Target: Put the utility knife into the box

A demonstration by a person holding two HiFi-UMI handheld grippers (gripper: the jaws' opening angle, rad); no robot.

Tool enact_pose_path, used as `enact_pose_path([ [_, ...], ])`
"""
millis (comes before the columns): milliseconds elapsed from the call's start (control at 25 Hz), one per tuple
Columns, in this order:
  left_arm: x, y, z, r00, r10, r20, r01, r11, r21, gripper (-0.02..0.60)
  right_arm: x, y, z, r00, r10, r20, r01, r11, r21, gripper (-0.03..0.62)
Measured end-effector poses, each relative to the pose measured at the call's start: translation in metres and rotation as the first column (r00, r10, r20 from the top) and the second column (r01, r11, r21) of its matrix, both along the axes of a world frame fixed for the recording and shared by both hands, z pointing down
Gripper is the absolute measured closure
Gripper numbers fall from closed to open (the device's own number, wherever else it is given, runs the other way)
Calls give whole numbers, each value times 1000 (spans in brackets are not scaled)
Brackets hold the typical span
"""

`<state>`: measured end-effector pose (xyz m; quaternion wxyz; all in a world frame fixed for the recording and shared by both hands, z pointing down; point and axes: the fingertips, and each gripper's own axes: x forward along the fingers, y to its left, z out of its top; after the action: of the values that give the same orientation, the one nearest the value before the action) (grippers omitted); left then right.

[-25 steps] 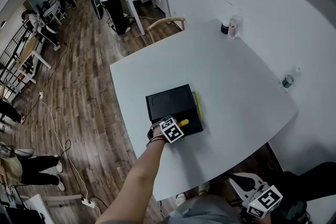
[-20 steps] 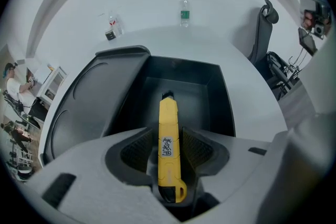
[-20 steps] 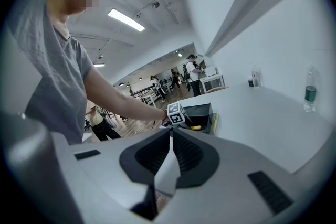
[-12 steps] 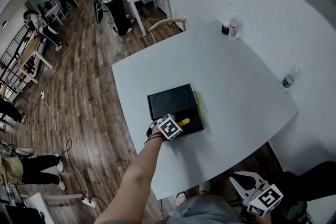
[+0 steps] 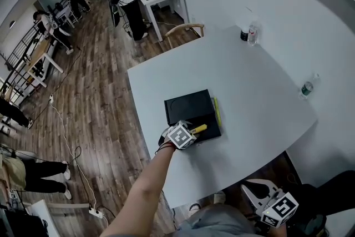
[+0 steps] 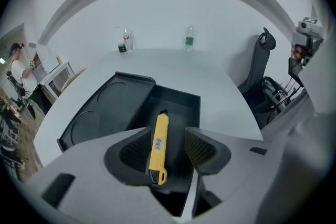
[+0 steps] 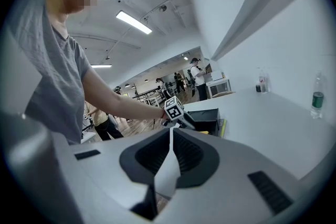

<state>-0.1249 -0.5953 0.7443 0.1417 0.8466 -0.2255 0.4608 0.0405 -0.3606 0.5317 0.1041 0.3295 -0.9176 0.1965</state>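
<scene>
The yellow utility knife lies lengthwise in the open black box, whose lid lies flat to the left. My left gripper hovers over the box's near end. Its jaws have just been opening and stand apart on either side of the knife's near end, pads clear of it. In the head view the left gripper sits at the box's front edge, the knife showing beside it. My right gripper is shut and empty, low by the table's near edge.
A yellow-green strip lies along the box's right side. A clear bottle and a dark cup stand at the table's far edge, and another bottle at the right. An office chair stands beyond the table.
My left gripper has lifted a little off the box's near end, and the knife stays in the box. The right gripper has kept still.
</scene>
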Motion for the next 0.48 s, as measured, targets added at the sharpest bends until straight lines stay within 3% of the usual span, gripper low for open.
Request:
enact_pose_path([
  [480, -11, 32, -36, 999, 0, -32, 1, 999, 52, 391, -21, 21, -20, 1000, -23, 11, 23, 998, 60, 559],
])
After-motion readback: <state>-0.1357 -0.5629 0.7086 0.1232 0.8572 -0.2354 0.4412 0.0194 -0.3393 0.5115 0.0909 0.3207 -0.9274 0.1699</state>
